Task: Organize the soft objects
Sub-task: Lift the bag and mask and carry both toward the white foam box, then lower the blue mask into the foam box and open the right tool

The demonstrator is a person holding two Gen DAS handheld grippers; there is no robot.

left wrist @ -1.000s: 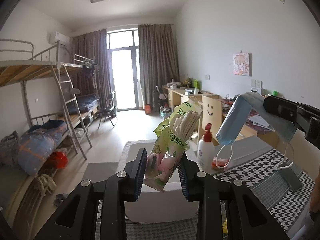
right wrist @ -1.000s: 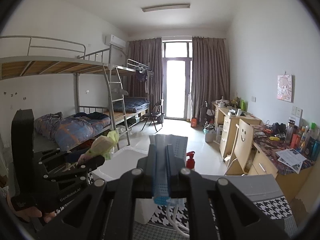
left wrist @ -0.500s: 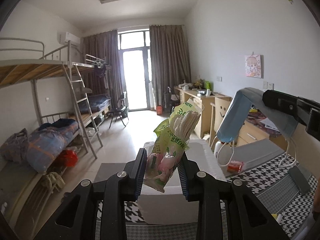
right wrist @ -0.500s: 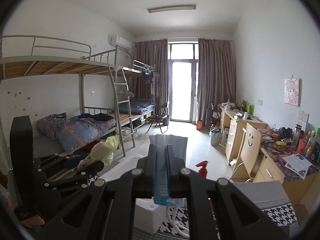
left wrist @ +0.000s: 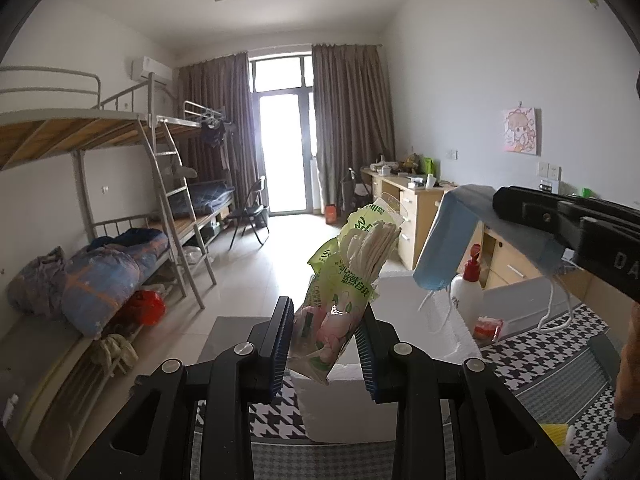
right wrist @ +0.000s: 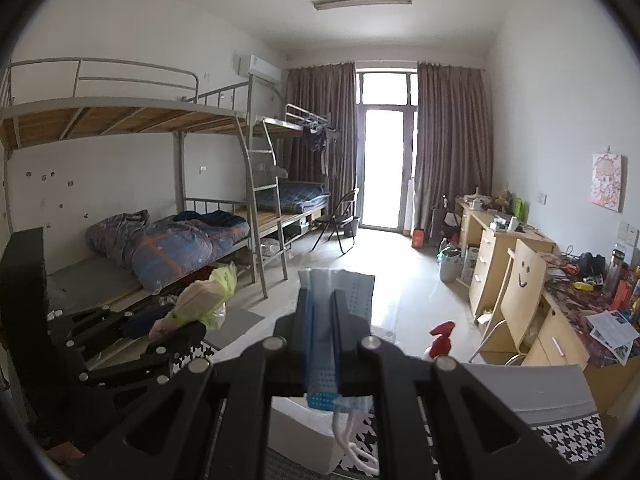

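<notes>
My left gripper (left wrist: 322,344) is shut on a green and pink plastic pack of white gloves (left wrist: 344,284), held upright in the air over a white foam box (left wrist: 424,324). My right gripper (right wrist: 322,320) is shut on a folded blue face mask (right wrist: 352,292) whose white ear loops (right wrist: 348,436) dangle below. In the left wrist view the right gripper (left wrist: 500,204) reaches in from the right with the mask (left wrist: 448,240) draped over it, above the box. In the right wrist view the left gripper (right wrist: 188,326) with the glove pack (right wrist: 204,296) is at the lower left.
A white pump bottle with a red top (left wrist: 466,284) and a small red packet (left wrist: 488,326) stand beside the box on a black-and-white houndstooth cloth (left wrist: 540,352). A bunk bed (left wrist: 120,216) lines the left wall, desks (right wrist: 500,248) and a smiley-face chair (right wrist: 520,288) the right.
Both grippers have drifted sideways with their loads still gripped; in the left wrist view the room and the pump bottle have slid right. The mask hangs the same way.
</notes>
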